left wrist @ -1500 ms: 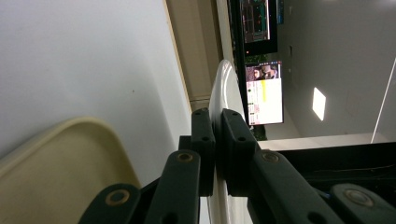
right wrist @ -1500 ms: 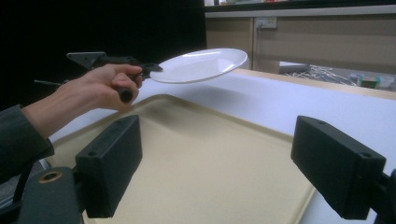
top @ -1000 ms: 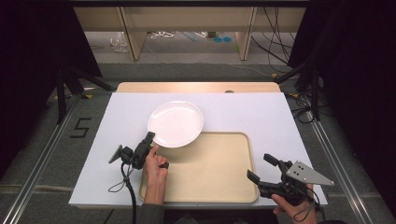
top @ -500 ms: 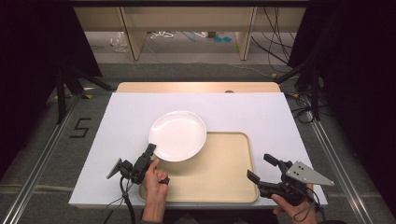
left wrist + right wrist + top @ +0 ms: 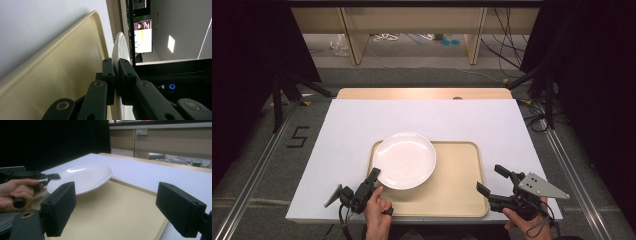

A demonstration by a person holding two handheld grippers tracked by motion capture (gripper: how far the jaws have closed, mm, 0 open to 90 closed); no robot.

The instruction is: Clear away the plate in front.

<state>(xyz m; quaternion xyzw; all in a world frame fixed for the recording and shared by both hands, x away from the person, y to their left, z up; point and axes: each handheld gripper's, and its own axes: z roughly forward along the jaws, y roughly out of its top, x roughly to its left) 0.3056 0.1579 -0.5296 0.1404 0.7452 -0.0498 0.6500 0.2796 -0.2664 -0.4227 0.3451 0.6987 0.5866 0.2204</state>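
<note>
While the right gripper [image 5: 494, 181] is held wide open and idle near the tray's [image 5: 462, 195] near right corner, the white plate [image 5: 404, 160] is pinched by its near rim in the left gripper [image 5: 376, 176]. The plate is carried tilted above the tray's left part, so the placing step appears to be in hand. Next, lowering flat onto the tray is called for before the rim is released.

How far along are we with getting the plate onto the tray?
Done: the left gripper is clamped on the rim of the white plate, which is over the beige tray. In hand: the plate is held above the tray, tilted. Left: set it down and release. The right gripper waits open.
</note>
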